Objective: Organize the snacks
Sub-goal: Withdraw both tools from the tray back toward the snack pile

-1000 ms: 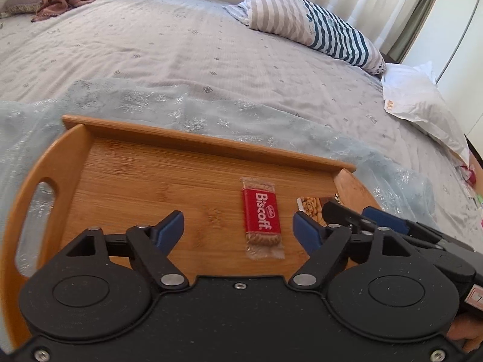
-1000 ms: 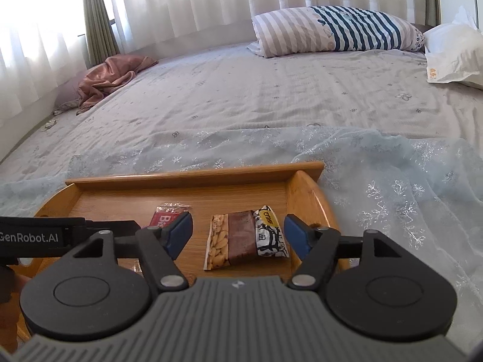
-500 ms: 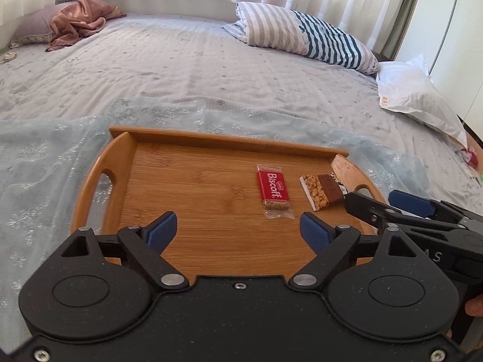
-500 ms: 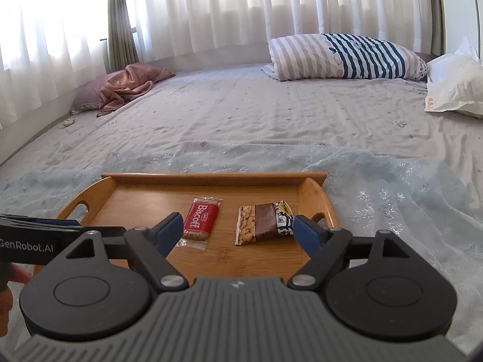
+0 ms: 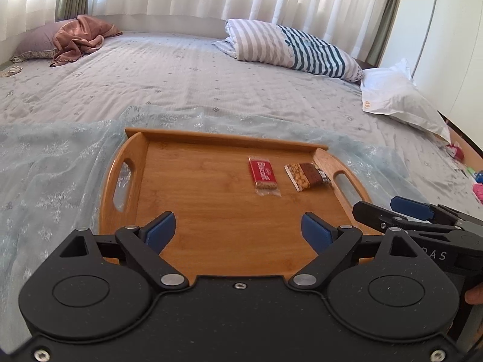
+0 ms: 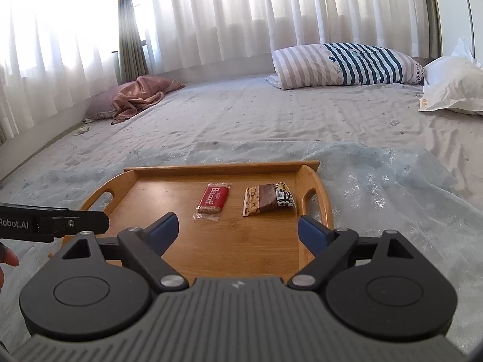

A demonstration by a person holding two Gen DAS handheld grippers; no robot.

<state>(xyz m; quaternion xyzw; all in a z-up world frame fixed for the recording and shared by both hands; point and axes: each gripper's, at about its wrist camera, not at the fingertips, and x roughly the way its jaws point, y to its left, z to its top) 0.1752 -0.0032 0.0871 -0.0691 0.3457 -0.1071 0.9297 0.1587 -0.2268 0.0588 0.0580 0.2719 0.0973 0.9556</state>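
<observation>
A wooden tray lies on a pale blue lace cloth on the bed. On its right half lie a red Biscoff packet and, to its right, a nut-and-chocolate bar, side by side. My left gripper is open and empty above the tray's near edge. My right gripper is open and empty, also near the front edge; it shows at the right of the left wrist view.
The lace cloth spreads around the tray. A striped pillow, a white pillow and a pink blanket lie at the far side of the bed. Small colourful items sit at the bed's right edge.
Both grippers have pulled back and up from the tray, open and empty. The two snacks stay where they lay and now look smaller and farther away.
</observation>
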